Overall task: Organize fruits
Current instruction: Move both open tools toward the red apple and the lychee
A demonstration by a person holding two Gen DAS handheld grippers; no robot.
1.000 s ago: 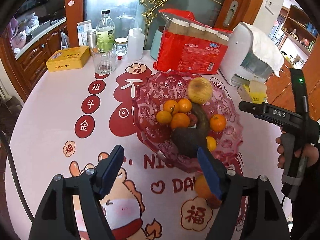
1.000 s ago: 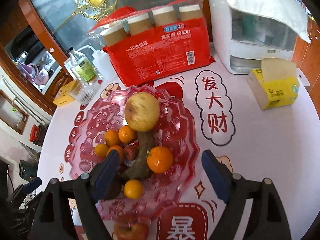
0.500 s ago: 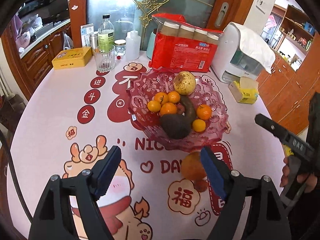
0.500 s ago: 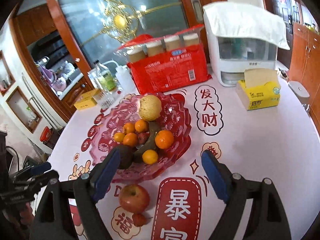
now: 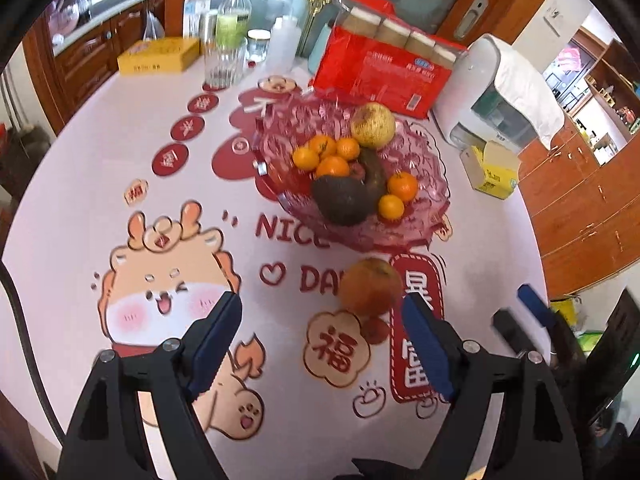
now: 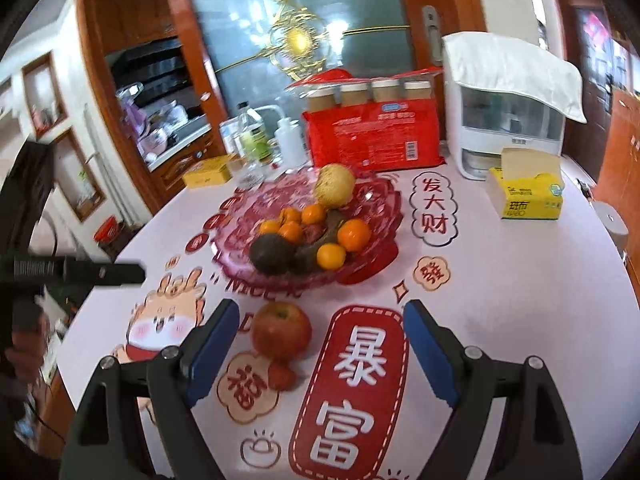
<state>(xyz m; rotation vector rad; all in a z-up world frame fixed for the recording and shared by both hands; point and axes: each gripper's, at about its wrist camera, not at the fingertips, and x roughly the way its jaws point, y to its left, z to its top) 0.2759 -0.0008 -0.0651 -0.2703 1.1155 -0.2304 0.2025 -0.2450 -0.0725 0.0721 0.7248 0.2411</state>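
Fruit sits mostly in the pink glass bowl mid-table: several mandarins, a dark avocado, a yellowish pear at the far rim, and a dark elongated fruit I can't identify. Just outside the bowl, on the printed tablecloth, a red apple stands with a small red fruit touching its near side. The left gripper hangs above the cloth, jaws spread wide, nothing between them. The right gripper is likewise spread and empty, the apple just ahead of its left finger. A red pack of paper cups and a yellow tissue box stand behind.
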